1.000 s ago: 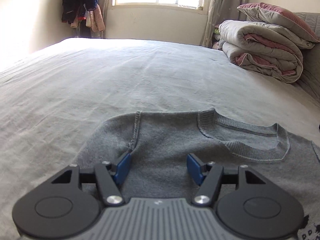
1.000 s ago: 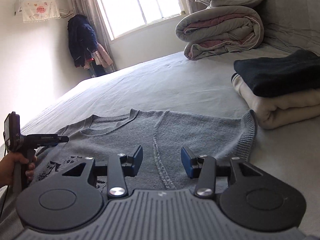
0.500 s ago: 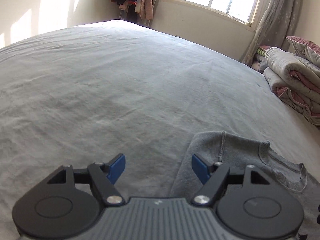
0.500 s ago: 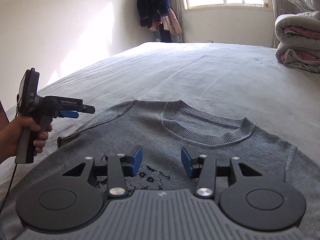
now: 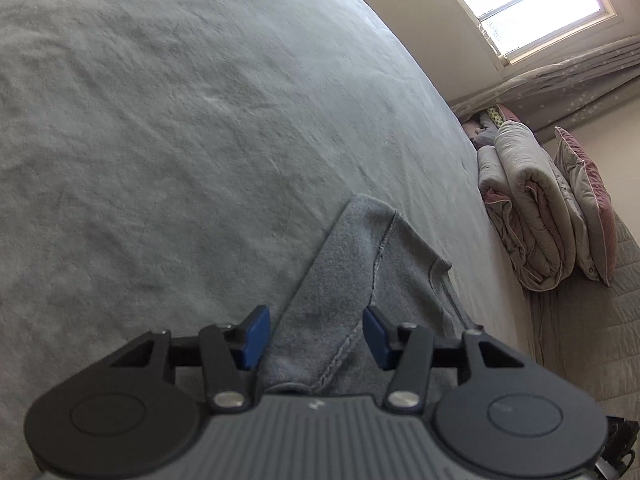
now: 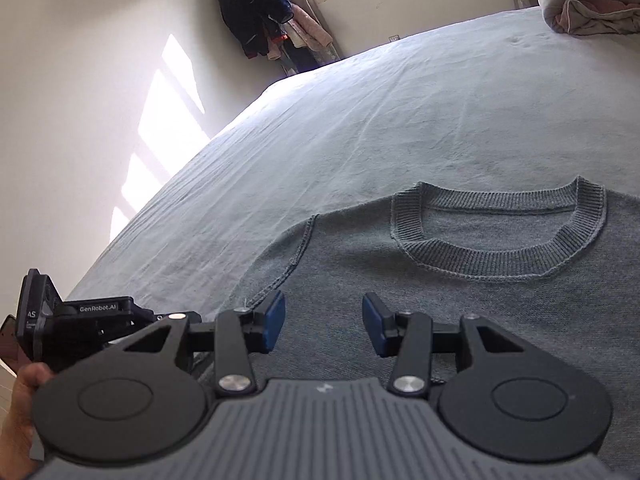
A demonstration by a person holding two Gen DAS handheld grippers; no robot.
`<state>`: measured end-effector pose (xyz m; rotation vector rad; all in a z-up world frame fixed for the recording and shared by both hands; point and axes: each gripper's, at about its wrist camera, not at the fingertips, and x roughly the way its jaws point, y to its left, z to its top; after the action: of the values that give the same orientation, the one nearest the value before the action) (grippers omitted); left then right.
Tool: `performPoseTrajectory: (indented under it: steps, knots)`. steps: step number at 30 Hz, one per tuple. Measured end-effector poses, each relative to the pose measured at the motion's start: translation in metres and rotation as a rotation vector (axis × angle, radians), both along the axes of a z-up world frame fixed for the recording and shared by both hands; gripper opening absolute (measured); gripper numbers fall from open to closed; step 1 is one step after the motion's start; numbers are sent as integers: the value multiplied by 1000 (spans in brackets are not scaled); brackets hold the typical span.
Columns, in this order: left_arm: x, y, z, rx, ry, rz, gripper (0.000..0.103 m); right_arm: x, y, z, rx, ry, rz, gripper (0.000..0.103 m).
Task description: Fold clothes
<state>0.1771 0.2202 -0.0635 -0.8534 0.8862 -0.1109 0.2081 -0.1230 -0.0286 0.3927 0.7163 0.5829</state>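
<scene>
Reading "GenRobot.AI", left gripper [image 6: 156, 316] hovers beside grey sweater [image 6: 460, 300].

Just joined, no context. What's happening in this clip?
A person with a handheld claw in each hand is starting to fold a grey sweater spread flat on a bed. The left claw is open over the sweater's shoulder and sleeve edge; the right claw is open over the chest, below the collar. Neither grips fabric, and no fold shows yet. Folded quilts sit at the bed's far side.
</scene>
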Motion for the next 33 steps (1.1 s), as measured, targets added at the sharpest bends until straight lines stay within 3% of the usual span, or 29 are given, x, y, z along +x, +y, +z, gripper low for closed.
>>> performPoseTrajectory:
  steps: [2,5,8,10,15,18,20,22,24,25,28,33]
  knots:
    - [0,-7,-7,0,-21,2,46,2,6,-3,60,7,-19,47]
    - [-1,-14,-7,61,-46,45,9,6,7,-18,140,45,-48,47]
    - [-5,-21,6,110,-121,75,8,7,-1,-38,191,111,-65,47]
    - [-8,-35,24,200,-200,44,8,6,-13,-48,231,133,-77,48]
    - [-14,-86,51,285,-366,-139,8,4,-53,-56,382,167,-76,48]
    - [-14,-121,45,249,-400,-321,9,2,-79,-50,447,153,-119,49]
    - [-18,-131,44,249,-401,-387,9,4,-88,-52,485,167,-136,49]
    - [-23,-141,43,248,-403,-452,17,5,-95,-55,519,188,-151,49]
    - [-28,-151,41,248,-404,-517,35,6,-96,-55,526,196,-151,49]
    - [-30,-154,42,257,-403,-531,38,5,-95,-54,527,198,-149,49]
    - [-26,-141,43,315,-334,-437,47,4,-91,-50,515,199,-135,49]
    - [-7,-128,25,311,-244,-299,52,6,-86,-49,500,205,-136,49]
